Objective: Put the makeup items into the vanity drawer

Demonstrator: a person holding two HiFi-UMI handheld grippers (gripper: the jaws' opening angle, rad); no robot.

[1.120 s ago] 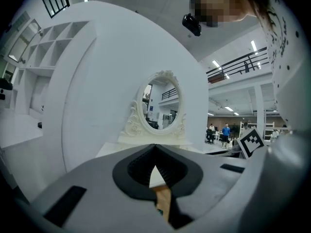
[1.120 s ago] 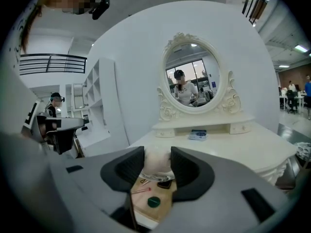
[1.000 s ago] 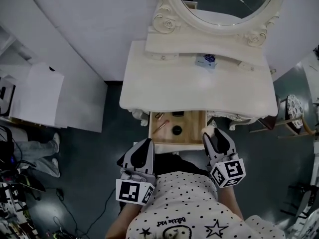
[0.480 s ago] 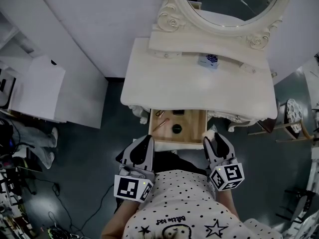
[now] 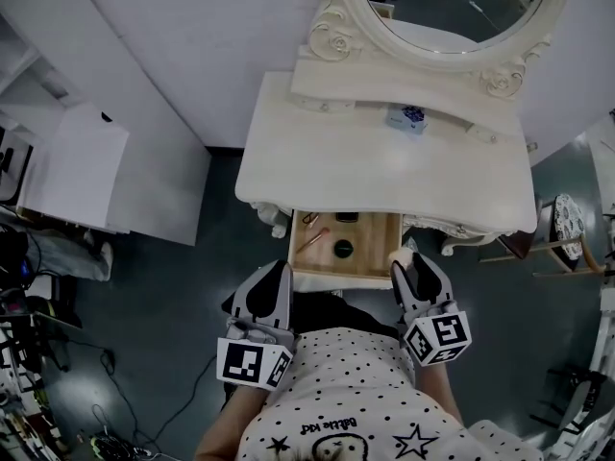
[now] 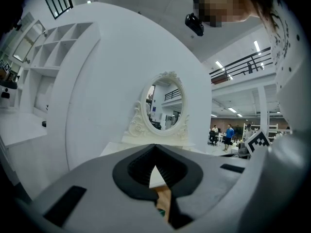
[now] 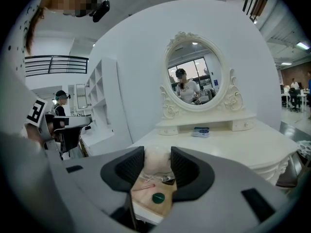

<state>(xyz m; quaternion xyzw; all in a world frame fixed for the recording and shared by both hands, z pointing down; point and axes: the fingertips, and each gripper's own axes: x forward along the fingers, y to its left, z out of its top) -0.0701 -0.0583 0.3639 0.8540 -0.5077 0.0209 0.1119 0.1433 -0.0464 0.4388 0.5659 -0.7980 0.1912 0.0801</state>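
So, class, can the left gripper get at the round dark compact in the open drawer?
Probably yes. The drawer stands open, the compact lies uncovered on its floor, and the left gripper hovers by its front left corner with nothing between. Its jaws are shut, so they must open first.

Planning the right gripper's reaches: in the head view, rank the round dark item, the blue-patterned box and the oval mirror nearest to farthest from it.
From the right gripper, closed on a pale puff:
1. Round dark item, in the open drawer.
2. Blue-patterned box, on the back shelf.
3. Oval mirror, behind the shelf.
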